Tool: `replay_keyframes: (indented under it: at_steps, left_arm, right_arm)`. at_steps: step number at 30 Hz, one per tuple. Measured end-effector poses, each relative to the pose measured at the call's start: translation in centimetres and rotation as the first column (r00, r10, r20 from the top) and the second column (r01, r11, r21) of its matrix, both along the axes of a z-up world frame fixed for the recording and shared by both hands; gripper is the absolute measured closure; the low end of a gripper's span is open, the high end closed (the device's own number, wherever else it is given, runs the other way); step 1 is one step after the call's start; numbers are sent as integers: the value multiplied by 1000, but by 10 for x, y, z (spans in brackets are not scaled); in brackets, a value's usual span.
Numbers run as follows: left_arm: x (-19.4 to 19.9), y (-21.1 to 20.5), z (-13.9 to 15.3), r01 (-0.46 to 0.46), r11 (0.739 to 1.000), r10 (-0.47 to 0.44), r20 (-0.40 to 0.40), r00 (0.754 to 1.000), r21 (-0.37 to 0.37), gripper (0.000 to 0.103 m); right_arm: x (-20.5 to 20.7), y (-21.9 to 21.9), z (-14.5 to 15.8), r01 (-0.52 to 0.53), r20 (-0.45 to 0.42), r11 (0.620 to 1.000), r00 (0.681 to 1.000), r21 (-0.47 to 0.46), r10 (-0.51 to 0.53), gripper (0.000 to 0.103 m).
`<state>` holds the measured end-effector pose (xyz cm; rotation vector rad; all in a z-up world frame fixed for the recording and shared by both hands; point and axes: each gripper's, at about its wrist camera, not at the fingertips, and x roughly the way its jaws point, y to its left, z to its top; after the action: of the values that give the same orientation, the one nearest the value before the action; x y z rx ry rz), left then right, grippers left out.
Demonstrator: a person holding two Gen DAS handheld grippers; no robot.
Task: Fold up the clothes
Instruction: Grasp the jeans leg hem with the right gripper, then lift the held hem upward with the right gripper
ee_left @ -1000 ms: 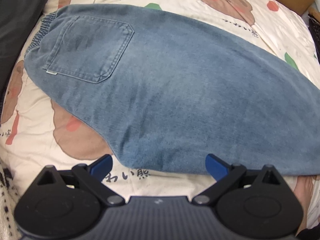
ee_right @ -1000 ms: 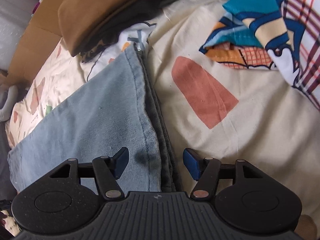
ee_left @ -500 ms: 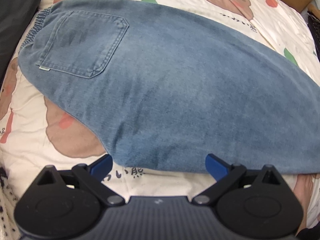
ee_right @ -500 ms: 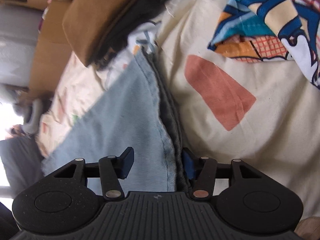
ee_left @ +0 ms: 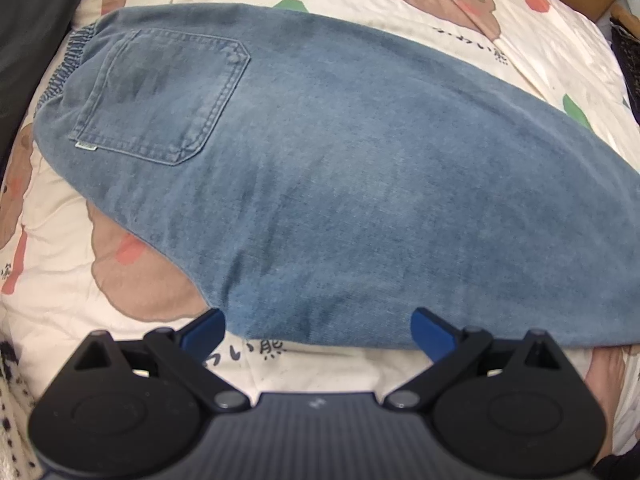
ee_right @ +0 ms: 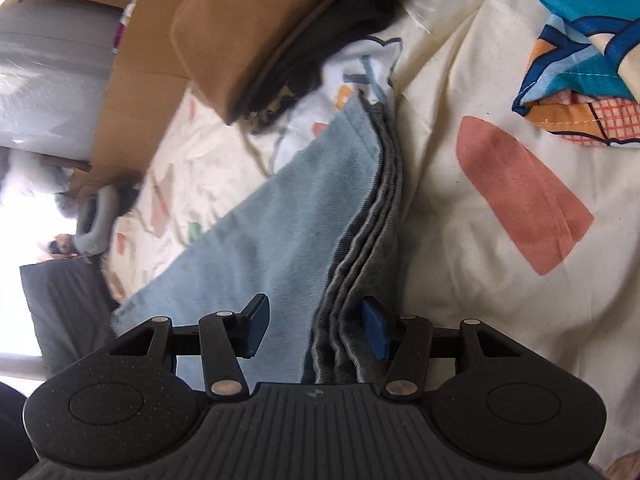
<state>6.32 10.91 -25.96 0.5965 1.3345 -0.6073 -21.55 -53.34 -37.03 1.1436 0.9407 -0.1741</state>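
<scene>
Right tongs (ee_right: 316, 330) straddle the stacked hem edges of the light-blue denim jeans (ee_left: 340, 168) lying flat on the cream bear-print bed cover (ee_left: 520, 60); whether they pinch is unclear. Left tongs (ee_left: 318, 330) hang apart above the near edge. Gather every hem layer before lifting.

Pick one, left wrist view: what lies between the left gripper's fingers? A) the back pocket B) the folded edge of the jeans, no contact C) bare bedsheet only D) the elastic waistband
B: the left gripper hangs open over the near folded edge of the jeans, with both blue fingers clear of the denim; the back pocket and waistband sit far off at the upper left.
</scene>
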Motion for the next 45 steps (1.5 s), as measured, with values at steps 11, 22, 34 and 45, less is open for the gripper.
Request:
replay_keyframes:
  at_steps: [11, 22, 34, 45]
  left_arm:
    - [1, 6, -6, -5, 1000, 6, -17, 1000, 13, 3]
    - [2, 4, -6, 24, 1000, -25, -25, 999, -2, 3]
    - [2, 14, -9, 13, 1000, -13, -37, 999, 8, 3]
    - [2, 18, -15, 4, 1000, -3, -53, 999, 9, 3]
  right_arm:
    - [-5, -11, -25, 61, -59, 998, 996, 3, -60, 53]
    - [16, -13, -26, -38, -110, 997, 994, -68, 31, 91]
    - [26, 1, 6, -163, -116, 971, 983, -177, 144, 92]
    - [33, -1, -16, -184, -169, 967, 973, -176, 154, 89]
